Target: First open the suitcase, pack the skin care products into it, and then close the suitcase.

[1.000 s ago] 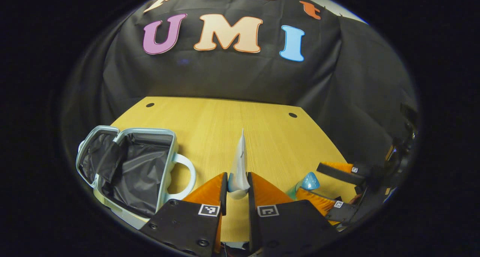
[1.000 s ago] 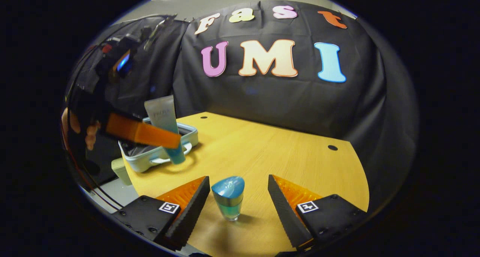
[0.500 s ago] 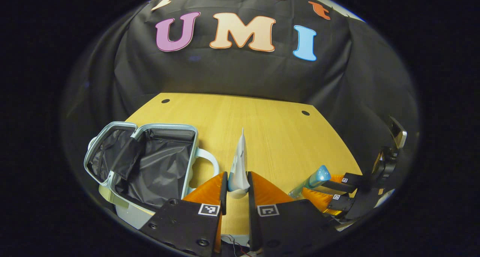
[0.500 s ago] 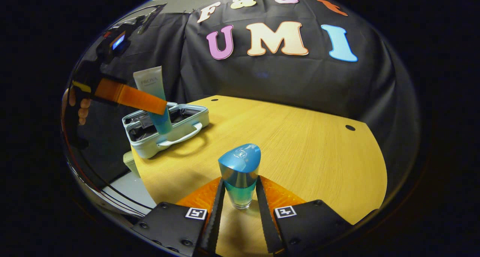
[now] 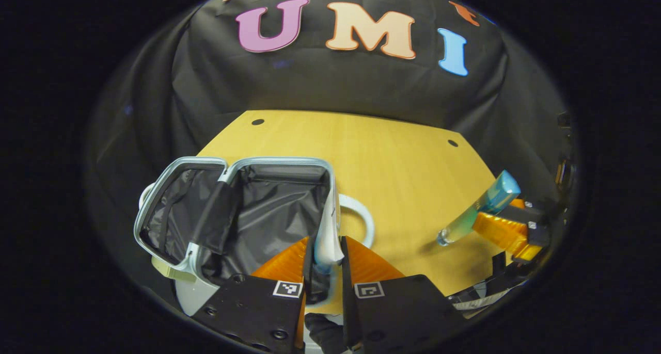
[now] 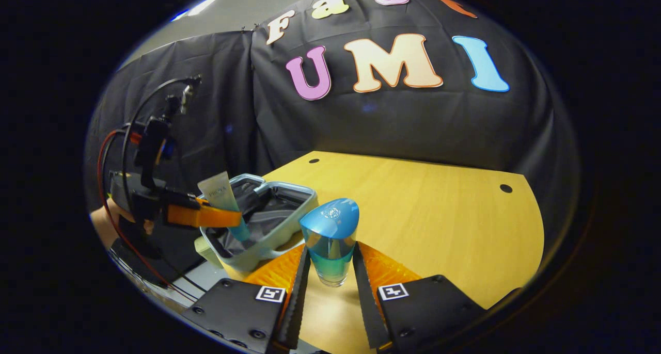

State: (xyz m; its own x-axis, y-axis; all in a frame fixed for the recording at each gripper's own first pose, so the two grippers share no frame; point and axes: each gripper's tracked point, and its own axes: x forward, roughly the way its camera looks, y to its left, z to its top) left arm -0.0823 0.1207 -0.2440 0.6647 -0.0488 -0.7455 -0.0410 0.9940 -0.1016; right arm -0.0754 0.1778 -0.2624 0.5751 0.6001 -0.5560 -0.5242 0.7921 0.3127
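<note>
My left hand-held gripper (image 5: 325, 263) is clamped on the squeeze tube (image 5: 326, 235), both fingers pressing its flat sides, so I see it edge-on with its long axis running up and away from me. The open suitcase (image 5: 232, 209) lies just ahead and to the left of that gripper on the tabletop (image 5: 372, 153). Its dark lining faces up and its handle (image 5: 356, 222) pokes out to the right, just behind the tube. The tube's crimped end overlaps the near-right rim of the case, so I judge the drop calls for a small shift leftward and down, tipping the tube to lie flat inside.

My right hand-held gripper (image 6: 328, 276) is closed on the blue-capped bottle (image 6: 329, 240), held upright and, I judge, off the tabletop. From it the suitcase (image 6: 268, 217) sits to the left and farther away, so the left one is nearer and should go first.
</note>
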